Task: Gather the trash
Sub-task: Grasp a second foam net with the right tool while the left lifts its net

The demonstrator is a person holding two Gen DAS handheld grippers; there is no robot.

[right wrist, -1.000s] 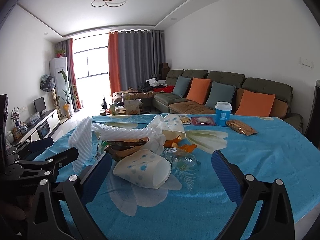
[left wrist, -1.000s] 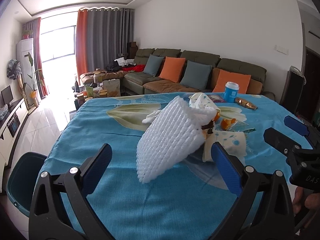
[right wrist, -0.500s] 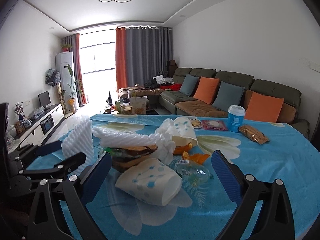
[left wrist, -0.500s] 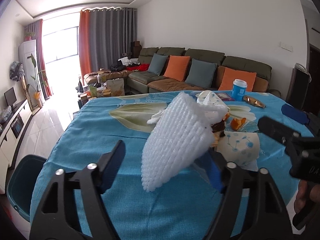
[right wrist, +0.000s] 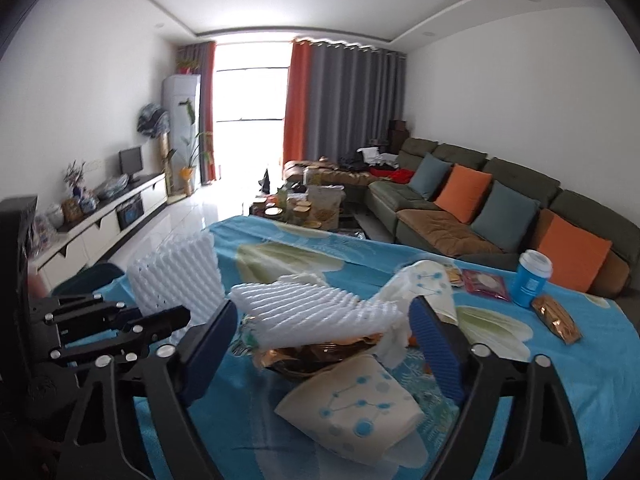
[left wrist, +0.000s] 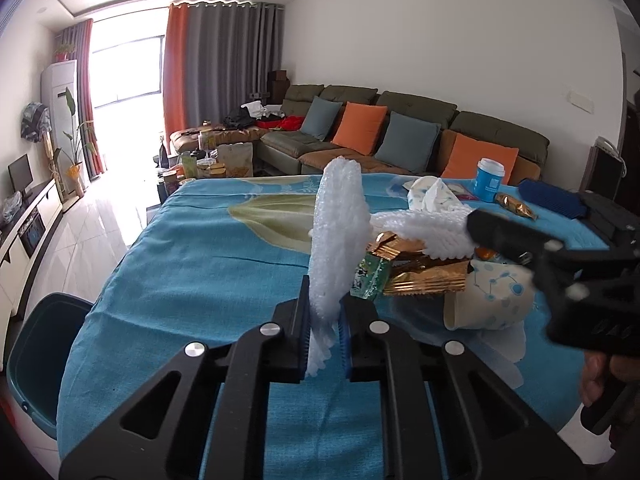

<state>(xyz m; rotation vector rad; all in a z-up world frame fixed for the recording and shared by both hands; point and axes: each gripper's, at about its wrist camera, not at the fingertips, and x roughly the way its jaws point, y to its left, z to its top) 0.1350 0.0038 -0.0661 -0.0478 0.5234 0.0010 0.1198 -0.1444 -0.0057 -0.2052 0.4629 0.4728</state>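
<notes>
Between left gripper (left wrist: 324, 320) jaws: foam net (left wrist: 338, 236); pinched.

Both wrist views sit low at the worktop's (left wrist: 208, 264) near edge, facing the far sofa (right wrist: 472, 200); left view from the left side, both sharing the litter pile.

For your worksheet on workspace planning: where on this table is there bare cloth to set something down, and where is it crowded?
Bare tablecloth runs left of the foam net, toward the bin. Crowded: wrappers, paper cup, second foam net.
</notes>
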